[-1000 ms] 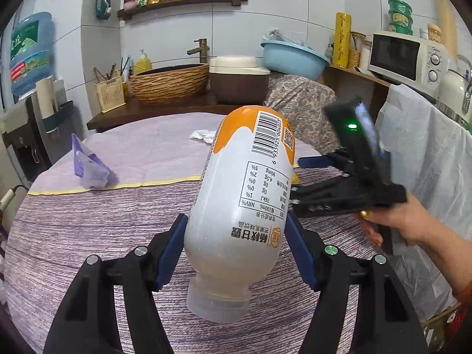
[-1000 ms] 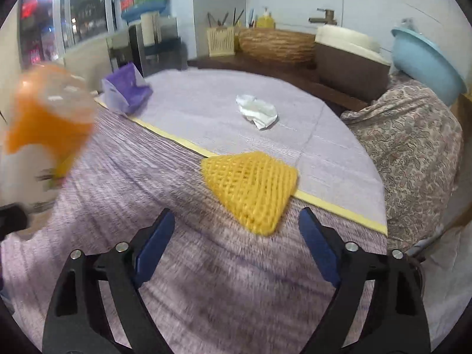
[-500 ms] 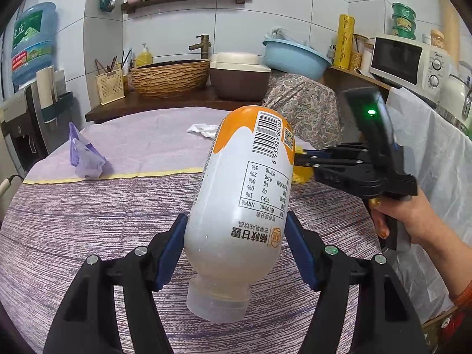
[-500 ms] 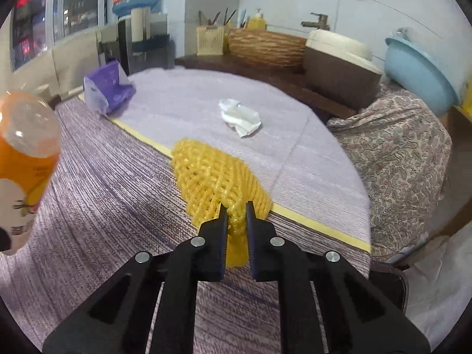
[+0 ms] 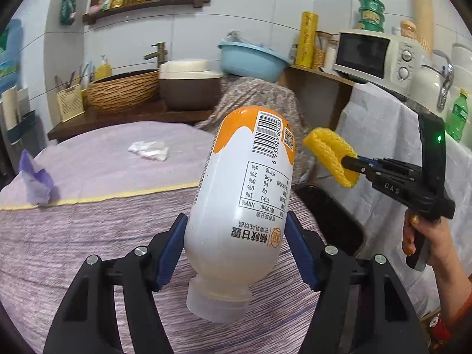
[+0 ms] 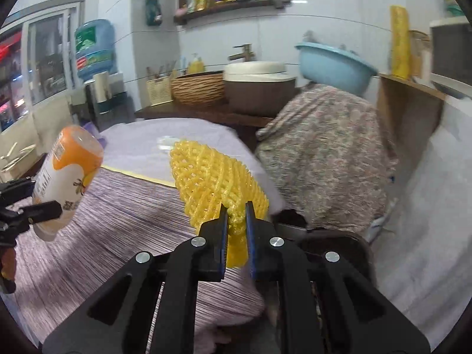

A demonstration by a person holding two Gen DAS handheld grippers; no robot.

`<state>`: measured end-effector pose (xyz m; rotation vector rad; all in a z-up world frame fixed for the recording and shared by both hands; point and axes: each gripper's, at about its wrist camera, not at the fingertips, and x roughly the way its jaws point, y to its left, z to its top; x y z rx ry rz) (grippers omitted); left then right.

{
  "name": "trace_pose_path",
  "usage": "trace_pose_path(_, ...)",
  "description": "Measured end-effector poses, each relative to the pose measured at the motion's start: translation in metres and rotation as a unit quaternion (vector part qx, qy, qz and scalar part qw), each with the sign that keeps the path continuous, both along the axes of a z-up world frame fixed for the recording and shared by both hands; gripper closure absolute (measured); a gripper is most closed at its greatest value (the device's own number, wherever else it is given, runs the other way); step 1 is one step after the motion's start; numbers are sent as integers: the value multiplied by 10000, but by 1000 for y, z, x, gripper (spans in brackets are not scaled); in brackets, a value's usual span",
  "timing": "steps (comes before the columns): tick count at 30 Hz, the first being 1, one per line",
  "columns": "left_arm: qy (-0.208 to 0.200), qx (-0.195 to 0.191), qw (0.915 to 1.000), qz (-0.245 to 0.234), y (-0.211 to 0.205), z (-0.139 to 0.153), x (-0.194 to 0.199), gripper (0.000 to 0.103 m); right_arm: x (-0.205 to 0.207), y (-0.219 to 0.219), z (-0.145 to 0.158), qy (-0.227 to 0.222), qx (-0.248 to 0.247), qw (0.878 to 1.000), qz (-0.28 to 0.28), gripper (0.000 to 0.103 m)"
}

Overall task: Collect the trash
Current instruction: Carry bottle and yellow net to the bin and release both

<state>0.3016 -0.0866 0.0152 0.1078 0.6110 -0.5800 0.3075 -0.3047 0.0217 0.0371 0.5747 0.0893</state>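
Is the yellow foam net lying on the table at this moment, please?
No, the right gripper holds the yellow foam net pinched and raised above the table.

Bottle: smooth glossy plastic w/ printed label, translucent neck. Net: yellow foam mesh, matt, open weave. Tablecloth: woven cloth, ribbed, matt. Tissue: crumpled white paper. Basket: woven wicker. Basin: glossy blue plastic. Grippers: matt black plastic, blue pads, metal screws.
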Motion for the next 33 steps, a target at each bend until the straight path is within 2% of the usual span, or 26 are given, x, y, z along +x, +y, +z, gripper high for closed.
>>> trace_pose_path(6, -75, -2, 9988, -484, -54, 4, -4, 37, -22, -55, -25, 239, -95, 9975, -654, 91)
trace_pose_path(12, 177, -119, 9970, -738, -95, -3, 7, 37, -29, -85, -61, 536, -84, 9935, -998, 91)
trace_pose_path(17, 233, -68, 9960, -857, -123, -9, 14, 37, -23, -105, -95, 827, 0, 9896, -1173, 91)
trace_pose_path(23, 310, 15, 9948, -972, -150, -16, 20, 37, 4, -126, -151, 1306, 265, 9810, -1410, 90)
trace_pose_path(24, 323, 41, 9946, -989, -154, -18, 21, 37, 8, -128, -160, 1401, 314, 9792, -1436, 85)
trace_pose_path(26, 351, 81, 9941, -1024, -161, -21, 22, 37, 16, -132, -179, 1587, 328, 9745, -1550, 59)
trace_pose_path(27, 351, 102, 9939, -1037, -163, -21, 22, 37, 17, -133, -186, 1639, 301, 9725, -1625, 40)
trace_pose_path(30, 342, 163, 9933, -1089, -172, -23, 24, 37, 12, -132, -193, 1607, 375, 9715, -1699, 38)
trace_pose_path(33, 404, 200, 9923, -1149, -183, -25, 27, 37, 2, -127, -186, 1557, 361, 9732, -1652, 37)
